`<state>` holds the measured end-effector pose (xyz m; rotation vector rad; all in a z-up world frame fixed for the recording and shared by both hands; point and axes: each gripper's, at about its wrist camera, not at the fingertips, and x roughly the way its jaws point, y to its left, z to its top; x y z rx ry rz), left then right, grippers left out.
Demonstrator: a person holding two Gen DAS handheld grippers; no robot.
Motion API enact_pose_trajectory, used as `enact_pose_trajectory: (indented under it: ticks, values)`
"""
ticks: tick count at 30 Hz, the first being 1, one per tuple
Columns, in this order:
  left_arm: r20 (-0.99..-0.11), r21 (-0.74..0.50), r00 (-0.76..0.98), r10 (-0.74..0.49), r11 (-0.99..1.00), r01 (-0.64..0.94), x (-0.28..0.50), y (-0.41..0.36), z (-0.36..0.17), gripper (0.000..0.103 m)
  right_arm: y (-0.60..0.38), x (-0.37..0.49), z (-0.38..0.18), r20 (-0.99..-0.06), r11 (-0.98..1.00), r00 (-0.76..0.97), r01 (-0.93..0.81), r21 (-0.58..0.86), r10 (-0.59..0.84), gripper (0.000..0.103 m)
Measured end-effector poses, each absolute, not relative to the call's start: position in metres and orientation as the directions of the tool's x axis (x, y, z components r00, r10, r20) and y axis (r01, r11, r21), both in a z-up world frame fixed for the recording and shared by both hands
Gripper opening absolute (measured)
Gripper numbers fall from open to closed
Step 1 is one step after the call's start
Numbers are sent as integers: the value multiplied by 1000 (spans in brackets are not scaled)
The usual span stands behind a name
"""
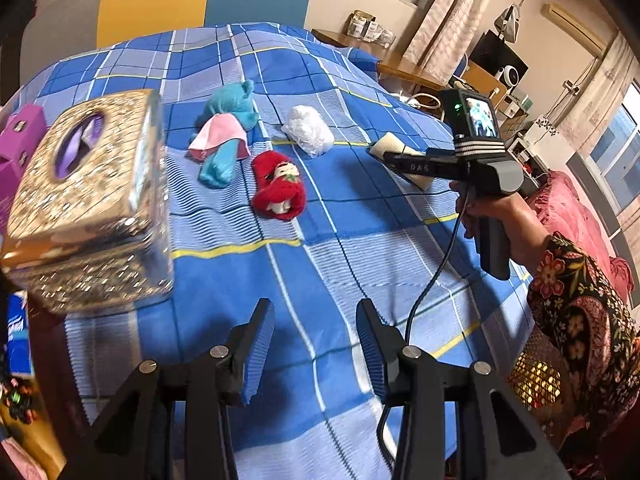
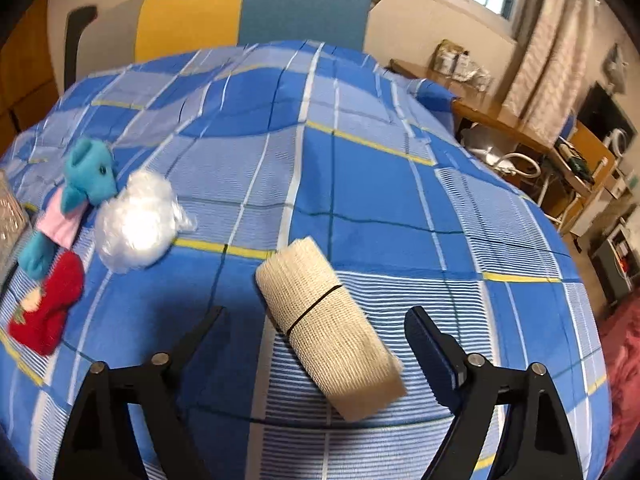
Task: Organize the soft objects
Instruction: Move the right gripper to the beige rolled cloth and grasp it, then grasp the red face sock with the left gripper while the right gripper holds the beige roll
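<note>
Sorting looks barely begun: on the plaid bedspread lie a blue plush, red doll, white stuffing wad and gauze roll, all loose. Only the left view shows the glittery tissue box. Right gripper straddles the roll, wide, not touching; left gripper half-open, empty.

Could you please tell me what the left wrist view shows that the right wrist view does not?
Only the left wrist view shows the glittery gold box, the purple box, the doll's face on the red plush, the open, empty left gripper, and the hand holding the right gripper's handle.

Only the right wrist view shows the beige bandage roll's black band, lying between the open right gripper's fingers, untouched.

Both show the blue plush toy, white fluffy bundle and checked bedspread.
</note>
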<state>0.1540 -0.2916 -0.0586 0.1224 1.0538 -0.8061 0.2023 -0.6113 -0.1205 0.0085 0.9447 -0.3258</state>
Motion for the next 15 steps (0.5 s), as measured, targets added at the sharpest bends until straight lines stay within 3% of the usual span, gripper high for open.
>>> enact_pose_trajectory:
  ticks: [2,5,7,15]
  values:
    - [-814,-273,245,-527,719,639,159,-301,-61,43,-611,206,-129,-816,956,516,258,-141,-260,75]
    - [-813,-270,256,-523,728,631,167,-311,-64,43,-612,207,-137,-828,955,494,254,-152,-263,73]
    - [-812,-259,272,-517,736,625,174,-319,-65,43,-614,207,-137,-834,956,490,258,-139,-253,55]
    - [-826,-219,313,-469,777,590,206,-344,-74,43,-618,199,-125,-857,946,472,319,-52,-207,49]
